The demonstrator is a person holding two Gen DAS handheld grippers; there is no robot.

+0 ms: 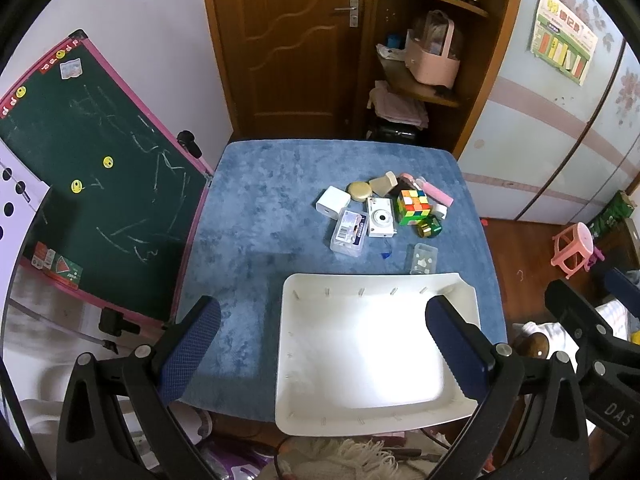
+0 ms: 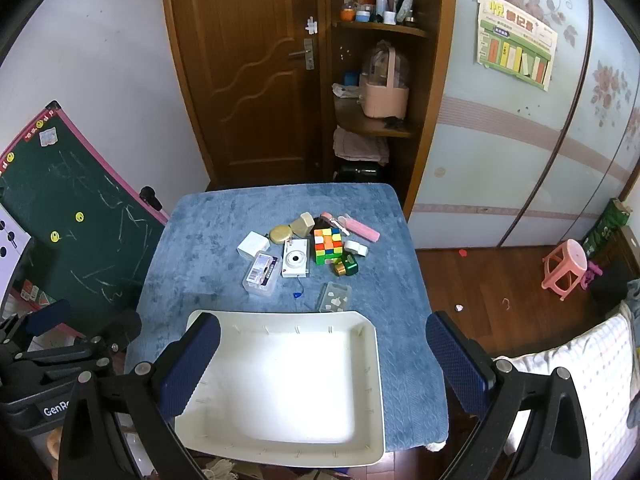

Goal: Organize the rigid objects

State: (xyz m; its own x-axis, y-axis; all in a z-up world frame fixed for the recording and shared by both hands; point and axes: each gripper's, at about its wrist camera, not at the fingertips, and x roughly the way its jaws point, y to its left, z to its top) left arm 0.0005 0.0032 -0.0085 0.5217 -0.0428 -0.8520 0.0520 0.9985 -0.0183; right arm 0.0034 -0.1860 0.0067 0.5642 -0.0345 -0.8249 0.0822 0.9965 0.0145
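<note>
A white tray is seen in the lower middle of both views, resting on the near edge of a table covered with a blue cloth. The tray is shown empty.

The left gripper is held above the near part of the table, its jaws spread wide with nothing between them; one blue-padded finger is seen over the cloth at lower left, the other over the tray's right side. The right gripper is likewise held with its jaws wide apart and empty, one finger over the tray's left corner, the other past the table's right edge above the wooden floor.

Beyond the tray, in the middle of the frames, a cluster of small things is gathered on the cloth: a coloured puzzle cube, a white toy camera just left of it, a white charger block, a round gold tin, a green jar with a gold lid, a pink tube and a clear lidded box with a label. A smaller clear box lies apart, just beyond the tray's far rim.

A green chalkboard is seen leaning at the left, and a wooden door stands behind the table.
</note>
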